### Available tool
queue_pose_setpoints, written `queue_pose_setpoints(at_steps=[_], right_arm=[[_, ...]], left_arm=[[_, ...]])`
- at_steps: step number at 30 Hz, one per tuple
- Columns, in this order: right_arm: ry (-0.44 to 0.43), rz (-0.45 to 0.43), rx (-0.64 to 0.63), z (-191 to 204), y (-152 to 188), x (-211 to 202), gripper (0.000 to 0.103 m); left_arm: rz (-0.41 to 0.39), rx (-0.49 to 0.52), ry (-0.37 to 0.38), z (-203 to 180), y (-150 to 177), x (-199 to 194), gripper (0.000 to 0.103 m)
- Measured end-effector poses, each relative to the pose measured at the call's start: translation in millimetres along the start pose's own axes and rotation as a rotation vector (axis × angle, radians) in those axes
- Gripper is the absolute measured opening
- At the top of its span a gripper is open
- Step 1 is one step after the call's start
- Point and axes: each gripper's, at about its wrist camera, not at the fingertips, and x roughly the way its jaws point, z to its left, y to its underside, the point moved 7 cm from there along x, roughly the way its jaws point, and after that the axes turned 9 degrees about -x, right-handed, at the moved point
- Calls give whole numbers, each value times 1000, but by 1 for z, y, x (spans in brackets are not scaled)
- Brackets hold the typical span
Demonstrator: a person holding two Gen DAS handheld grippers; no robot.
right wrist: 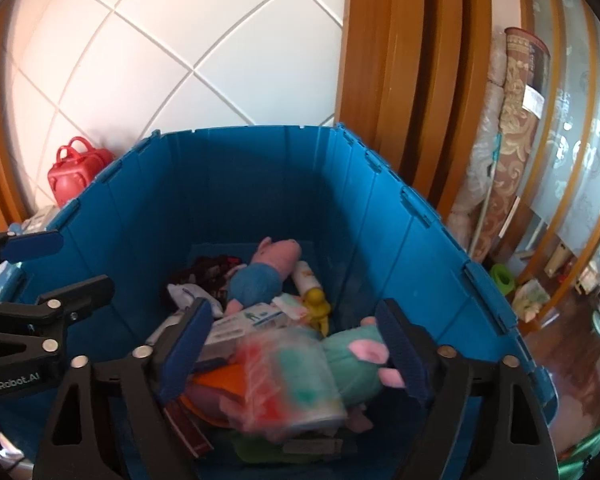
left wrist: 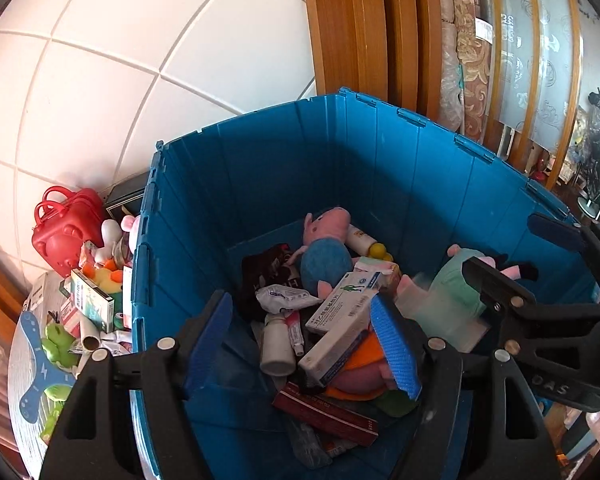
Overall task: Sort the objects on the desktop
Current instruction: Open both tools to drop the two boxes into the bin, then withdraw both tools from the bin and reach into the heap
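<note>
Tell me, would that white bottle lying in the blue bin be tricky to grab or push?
Probably a little. The white bottle lies on its side atop the clutter, so a push would likely roll it. Its smooth plastic looks slippery, though stiff enough to hold shape. It seems small and probably light; a tube rests against it and might shift too.

Left gripper (left wrist: 306,338) and right gripper (right wrist: 296,346), side by side, angled downward, jaws spread, gripping nothing.

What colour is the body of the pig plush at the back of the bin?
Blue, on the pig plush; clearest in the left wrist view.
</note>
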Motion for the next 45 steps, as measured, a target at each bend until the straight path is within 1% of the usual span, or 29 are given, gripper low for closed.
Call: queue_pose_setpoints(at_steps=[8, 12, 14, 17, 19, 20, 21, 22, 24, 26, 28, 33, 34, 35, 37, 40, 43, 45], right_arm=[[10, -6, 11, 0, 0, 0, 95], [17, -9, 24, -2, 0, -1, 98], [17, -12, 37, -3, -1, -2, 103], [26, -11, 62, -5, 0, -5, 103], [23, -24, 79, -1, -1, -10, 103], [18, -37, 84, 2, -4, -15, 103], [12, -55, 85, 6, -8, -21, 103], [9, -79, 85, 11, -13, -28, 103], [4, -126, 79, 25, -25, -43, 103], [-5, -161, 70, 41, -38, -53, 103], [-21, -194, 56, 62, -49, -65, 103], [-69, -245, 18, 126, -74, -86, 103], [-80, -252, 15, 138, -79, -89, 103], [-91, -260, 11, 151, -84, -93, 103], [-112, -272, 7, 178, -94, -100, 103], [-149, -302, -8, 222, -110, -111, 103], [-164, -321, -32, 263, -122, -114, 103], [-182, -311, -49, 290, -128, -106, 103]], left_arm=[[-23, -22, 2, 3, -2, -4, 71], [-76, -38, 9, 5, -4, -13, 72], [-108, -44, 11, 8, -5, -20, 72], [-146, -21, 23, 15, -5, -39, 72], [-194, -30, 29, 26, -8, -57, 78], [-219, -41, 31, 34, -9, -66, 89], [-248, -49, 31, 43, -10, -74, 98], [-281, -68, 22, 54, -10, -84, 100], [-325, -83, -3, 79, -9, -97, 101], [-343, -92, -28, 101, -6, -103, 101], [-352, -114, -64, 135, -1, -106, 101], [-304, -180, -154, 228, 18, -94, 101], [-290, -197, -175, 254, 24, -90, 101], [-284, -204, -186, 267, 29, -90, 101], [-265, -215, -224, 308, 39, -87, 101], [-246, -229, -271, 355, 52, -82, 101], [-220, -257, -280, 394, 61, -77, 101], [-207, -268, -278, 415, 66, -73, 101]])
